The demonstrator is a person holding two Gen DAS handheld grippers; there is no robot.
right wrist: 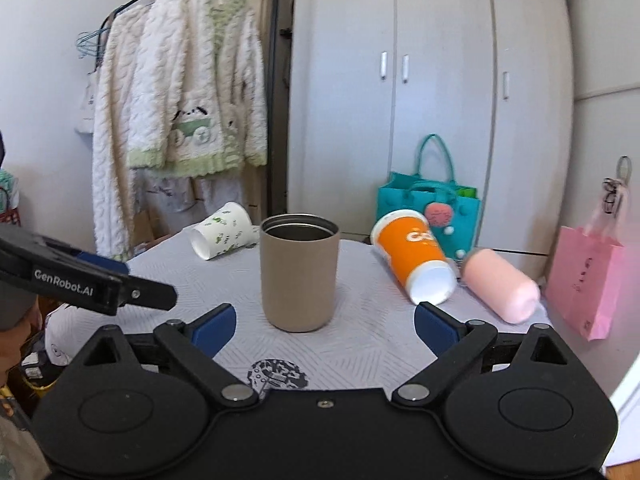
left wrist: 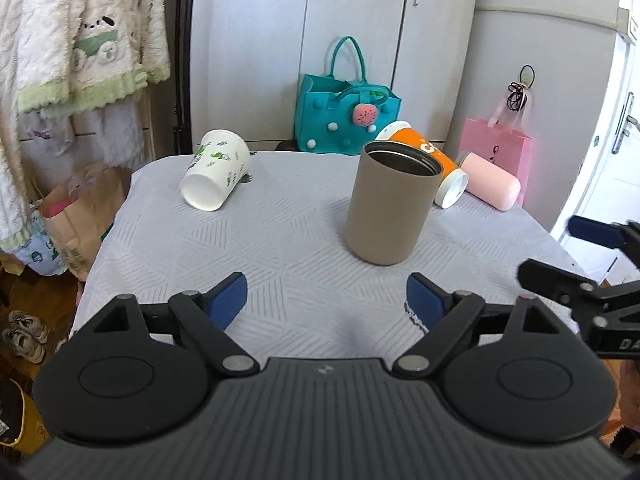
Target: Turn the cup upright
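Note:
A tan metal-lined cup (left wrist: 390,204) (right wrist: 299,272) stands upright, mouth up, in the middle of the grey-clothed table (left wrist: 280,248). An orange paper cup (left wrist: 426,160) (right wrist: 414,254), a pink cup (left wrist: 490,180) (right wrist: 502,286) and a white cup with green print (left wrist: 216,168) (right wrist: 224,236) lie on their sides. My left gripper (left wrist: 326,300) is open and empty, just short of the tan cup. My right gripper (right wrist: 324,326) is open and empty, its fingers on either side of the tan cup's base without touching it. The right gripper also shows at the right edge of the left wrist view (left wrist: 568,256).
A teal felt bag (left wrist: 346,120) (right wrist: 430,212) and a pink paper bag (left wrist: 496,152) (right wrist: 584,280) stand behind the table by grey wardrobe doors. Fluffy white clothes (right wrist: 180,120) hang at the left. A brown paper bag (left wrist: 76,216) and shoes (left wrist: 26,334) sit on the floor left.

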